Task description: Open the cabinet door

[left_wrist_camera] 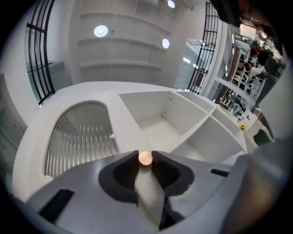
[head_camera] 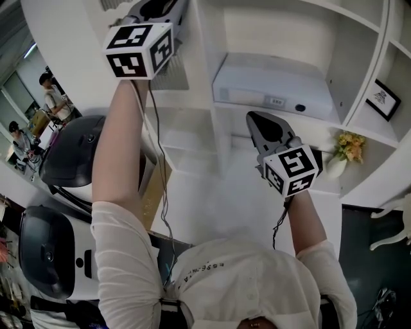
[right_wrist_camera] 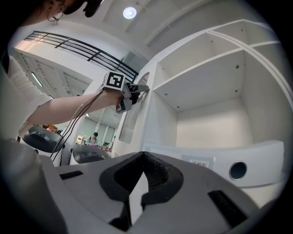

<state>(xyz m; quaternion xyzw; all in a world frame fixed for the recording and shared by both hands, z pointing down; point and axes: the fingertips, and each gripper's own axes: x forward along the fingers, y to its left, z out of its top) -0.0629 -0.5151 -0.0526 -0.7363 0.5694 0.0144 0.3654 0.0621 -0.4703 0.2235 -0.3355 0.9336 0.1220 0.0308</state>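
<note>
The white cabinet door (left_wrist_camera: 82, 137) has an arched ribbed-glass panel and a small round pale knob (left_wrist_camera: 145, 157) near its edge. My left gripper (left_wrist_camera: 145, 162) is raised to it, its jaws closed on the knob from both sides. In the head view the left gripper (head_camera: 157, 8) reaches up at the top edge, above the ribbed panel (head_camera: 173, 74). In the right gripper view the left gripper (right_wrist_camera: 136, 90) sits at the door's (right_wrist_camera: 132, 116) edge. My right gripper (head_camera: 266, 128) hangs lower in front of the open shelves, shut, with nothing between its jaws (right_wrist_camera: 144, 155).
Open white shelves (left_wrist_camera: 174, 119) lie right of the door. A white boxy device (head_camera: 276, 90) sits on one shelf, with a vase of yellow flowers (head_camera: 343, 151) and a framed picture (head_camera: 383, 99) further right. Black-and-white machines (head_camera: 70, 154) stand at the left, with people beyond.
</note>
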